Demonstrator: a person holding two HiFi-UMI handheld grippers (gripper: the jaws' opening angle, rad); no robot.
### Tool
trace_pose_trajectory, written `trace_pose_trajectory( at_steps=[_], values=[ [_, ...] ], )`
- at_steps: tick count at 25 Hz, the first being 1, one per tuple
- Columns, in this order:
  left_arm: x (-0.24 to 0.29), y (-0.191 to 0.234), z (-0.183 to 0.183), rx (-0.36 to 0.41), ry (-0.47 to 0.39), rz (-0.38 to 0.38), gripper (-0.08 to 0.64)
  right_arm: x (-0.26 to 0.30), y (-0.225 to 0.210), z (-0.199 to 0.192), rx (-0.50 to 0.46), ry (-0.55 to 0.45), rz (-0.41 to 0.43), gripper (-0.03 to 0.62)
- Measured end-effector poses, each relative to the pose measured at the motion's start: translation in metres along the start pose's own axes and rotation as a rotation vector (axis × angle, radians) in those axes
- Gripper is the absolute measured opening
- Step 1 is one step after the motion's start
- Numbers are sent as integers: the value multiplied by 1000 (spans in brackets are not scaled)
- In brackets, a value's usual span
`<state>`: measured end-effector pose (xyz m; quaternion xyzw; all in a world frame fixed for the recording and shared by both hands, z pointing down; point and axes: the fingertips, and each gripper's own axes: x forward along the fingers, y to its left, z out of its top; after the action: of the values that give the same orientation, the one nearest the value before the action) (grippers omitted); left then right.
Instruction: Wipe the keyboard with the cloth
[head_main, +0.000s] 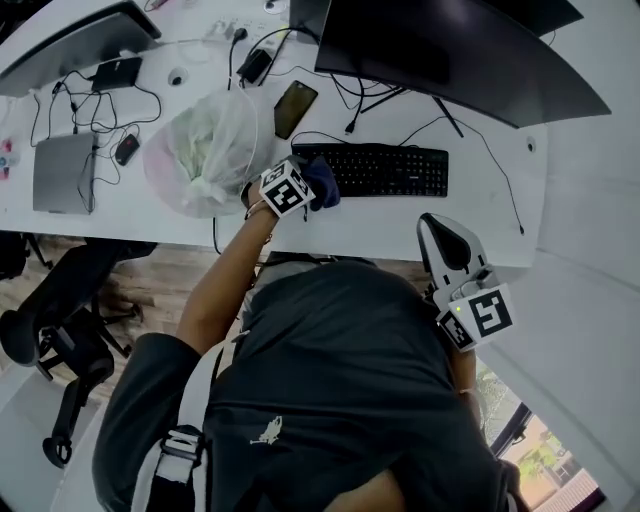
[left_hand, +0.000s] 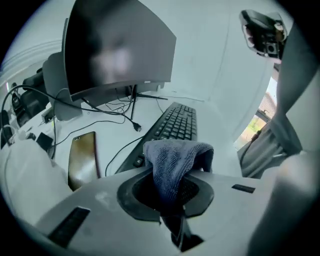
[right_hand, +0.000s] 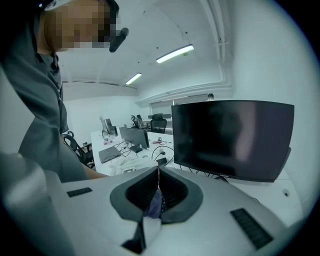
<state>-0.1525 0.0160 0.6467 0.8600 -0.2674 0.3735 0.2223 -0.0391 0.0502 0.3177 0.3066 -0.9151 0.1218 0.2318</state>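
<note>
blue towelling cloth (left_hand: 175, 159) is bunched and clamped between the jaws of the left gripper (left_hand: 167, 196); a fold of it bulges out past the dark pads. in the head view the cloth (head_main: 322, 184) sits at the left end of the black keyboard (head_main: 385, 170), right at the tip of the left gripper (head_main: 312, 187). whether it presses on the keys or hangs just over them i cannot tell. from the left gripper view the keyboard (left_hand: 176, 121) runs away from the cloth across the white desk (left_hand: 210, 135).

a dark phone (head_main: 295, 108) lies flat just beyond the keyboard's left end, and it shows beside the cloth in the left gripper view (left_hand: 84, 157). a wide dark monitor (head_main: 450, 50) stands behind the keyboard, with black cables trailing under it. left of the gripper rests a knotted clear plastic bag (head_main: 205, 150), and further left a closed grey laptop (head_main: 62, 172).

the right gripper (head_main: 440, 235) is held well apart from the keyboard, off the near right edge of the desk (head_main: 390, 215) and close to the person's body. in its own view the right gripper (right_hand: 159, 172) has its jaws together, tips touching. a small bluish patch low between the pads is too unclear to name. ahead of it is the monitor (right_hand: 232, 137).
</note>
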Motion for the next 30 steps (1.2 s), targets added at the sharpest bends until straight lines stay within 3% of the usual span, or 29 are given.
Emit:
trace_pose_trajectory(
  at_steps=[2,4,8,10,13,16,19,24,26,28,30],
  values=[
    [10,11,3,18,17,15,32,1,0,-2,-7,12,5,9],
    [12,-12,-4,40,40,-9,32,-1,-2,-4,-8,17,-3,9],
    [25,-102,-34,95,100,-176,31,-11,-19,-12,28,22,-46,9],
    [23,-95,-16,102,35,-127,31,-13,-21,-13,28,27,-50,9],
    [12,-20,31,87,-65,38,32,-15,-18,-18,15,39,-40,9],
    [10,35,41,125,-19,138,32,-17,-12,-22,10,44,-32,9],
    [19,1,13,151,56,81,31,-22,-13,-25,19,44,-44,9],
    [29,-89,-11,140,81,-72,31,-28,-17,-34,47,50,-59,9],
    [26,-75,11,173,33,-20,31,-27,-13,-35,42,51,-49,9],
    [20,-32,38,174,-17,66,31,-26,-9,-35,42,52,-40,9],
    [21,8,49,155,-11,115,31,-26,-6,-37,47,55,-36,9]
  ],
)
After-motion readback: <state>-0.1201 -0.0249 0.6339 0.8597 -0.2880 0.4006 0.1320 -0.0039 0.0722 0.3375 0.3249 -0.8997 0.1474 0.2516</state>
